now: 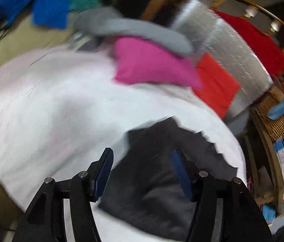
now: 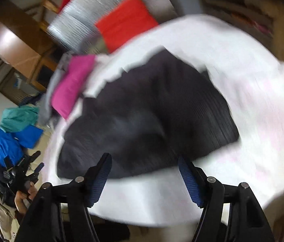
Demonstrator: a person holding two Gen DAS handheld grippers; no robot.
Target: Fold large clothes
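Item: dark grey garment, lying folded on a white cloth-covered surface, just ahead of both grippers.
Left gripper: jaws released, nothing between them; the garment lies below.
Right gripper: jaws released, empty, above the garment's near edge.
Seen from the right wrist: magenta folded piece at ten o'clock of the garment; red folded piece at twelve; blue and teal clothes at nine.
Both views motion-blurred.
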